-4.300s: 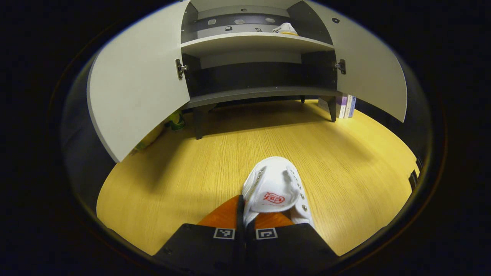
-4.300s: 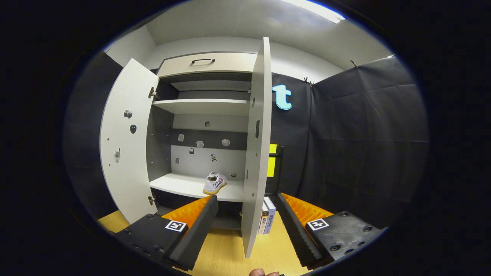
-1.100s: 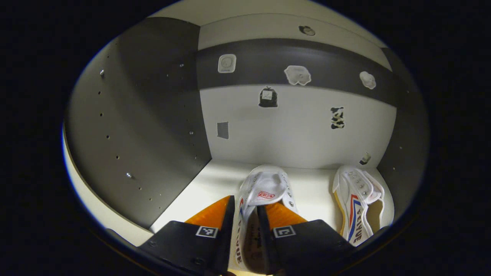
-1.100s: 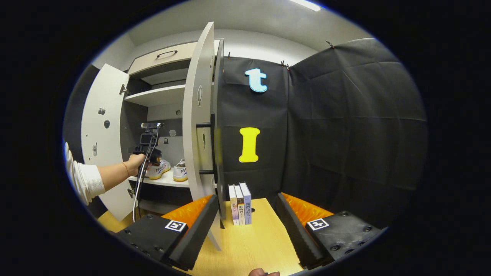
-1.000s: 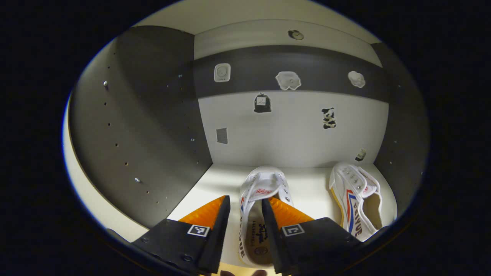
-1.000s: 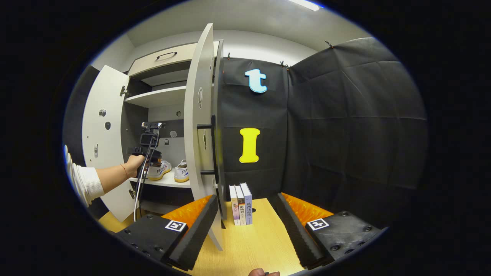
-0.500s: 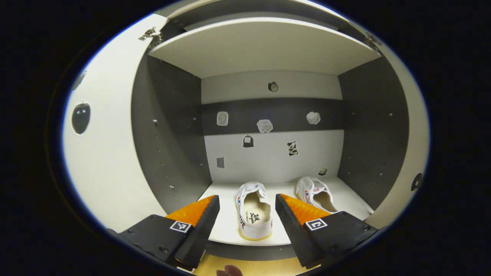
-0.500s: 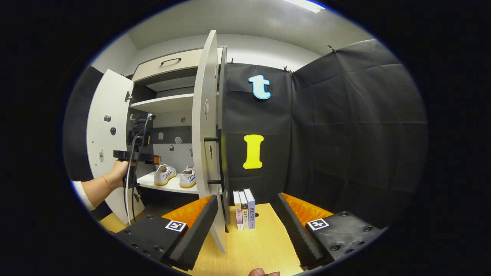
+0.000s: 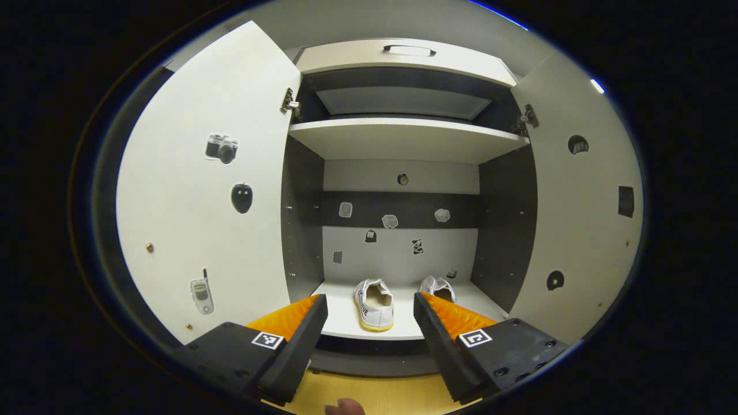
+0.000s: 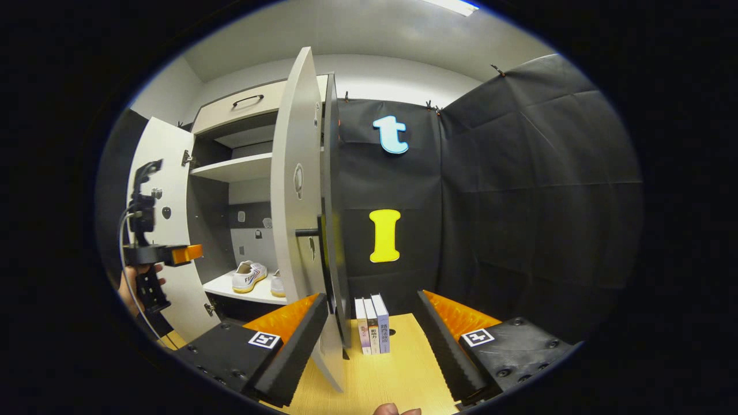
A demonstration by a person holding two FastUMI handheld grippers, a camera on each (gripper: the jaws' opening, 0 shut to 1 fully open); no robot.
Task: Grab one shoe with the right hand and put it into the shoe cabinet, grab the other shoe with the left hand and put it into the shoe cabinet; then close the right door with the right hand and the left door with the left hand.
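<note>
White canvas is seen between the spread jaws of the left gripper [image 9: 365, 323], which is empty and held in front of the shoe cabinet [image 9: 403, 138]. Straight beyond the gap, one shoe [image 9: 373, 304] sits heel-first on the lower shelf [image 9: 341, 320]; the other shoe [image 9: 436, 286] lies just to its right, its rear half hidden behind the right-hand finger. The left door [image 9: 202, 196] and the right door [image 9: 576, 213] are swung wide open to either side, small stickers being visible on both. A fingertip [image 9: 344, 407] is cut off at the bottom edge.

The right gripper [image 10: 369, 323] is likewise held with jaws apart and nothing between them, above the wooden tabletop [image 10: 392, 374]. Just beyond its left finger the right door is seen nearly edge-on, with three books [image 10: 372, 323] standing upright beside it. Past the door, only part of the second shoe can be made out. Far to the left, the left gripper is held by a hand [image 10: 135, 288] that is partly cut off.
</note>
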